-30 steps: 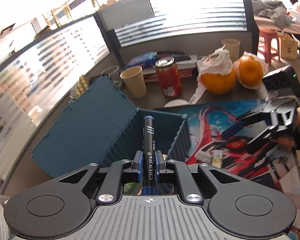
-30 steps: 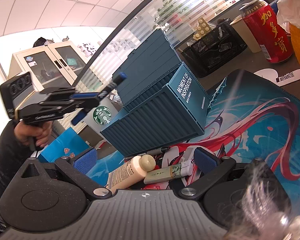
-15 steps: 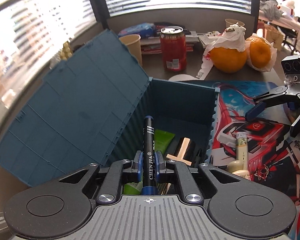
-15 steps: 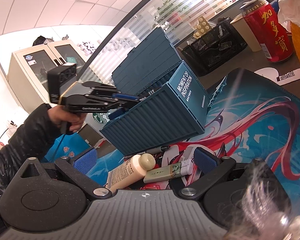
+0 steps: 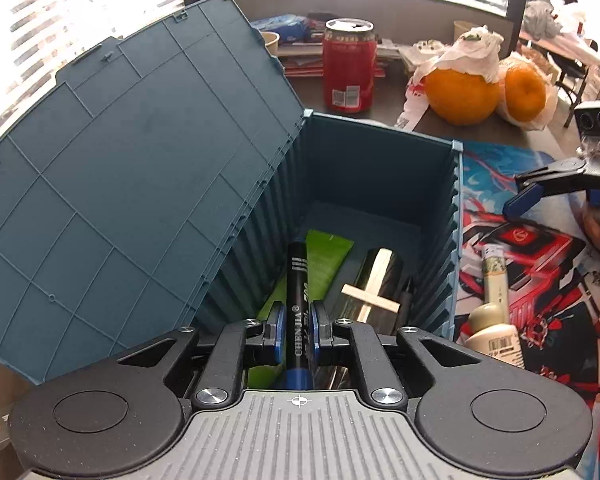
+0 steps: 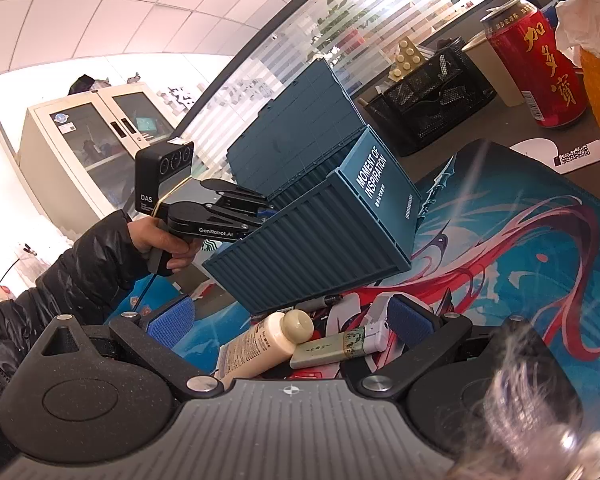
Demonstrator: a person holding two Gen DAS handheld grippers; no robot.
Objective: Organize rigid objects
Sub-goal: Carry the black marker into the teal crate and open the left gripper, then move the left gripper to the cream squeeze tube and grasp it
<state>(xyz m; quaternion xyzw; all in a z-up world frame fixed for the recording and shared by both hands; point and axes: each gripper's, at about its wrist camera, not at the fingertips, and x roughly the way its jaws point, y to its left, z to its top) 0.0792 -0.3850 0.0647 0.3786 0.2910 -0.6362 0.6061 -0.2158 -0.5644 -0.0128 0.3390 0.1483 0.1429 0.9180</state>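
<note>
- Left gripper (image 5: 298,330), seen from its own camera, tips steeply down over the open blue box (image 5: 380,168), pads clamped on a black marker (image 5: 297,280) whose tip hangs inside, above a green tube (image 5: 324,256) and a shiny wrapped item (image 5: 376,280).
- Right gripper (image 6: 288,320), in its own view, sits almost level over the colourful mat (image 6: 520,240), fingers spread wide around a cream bottle (image 6: 268,344) and small tube (image 6: 328,350), touching neither.
- Beyond, a hand (image 6: 156,240) in a dark sleeve (image 6: 80,280) holds the other gripper at the box's rim.

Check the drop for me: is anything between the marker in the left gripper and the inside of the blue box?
Nothing visible blocks it. The lid is swung open to the side, and the marker, clamped in the left gripper, already points into the blue box, above a green tube.
</note>
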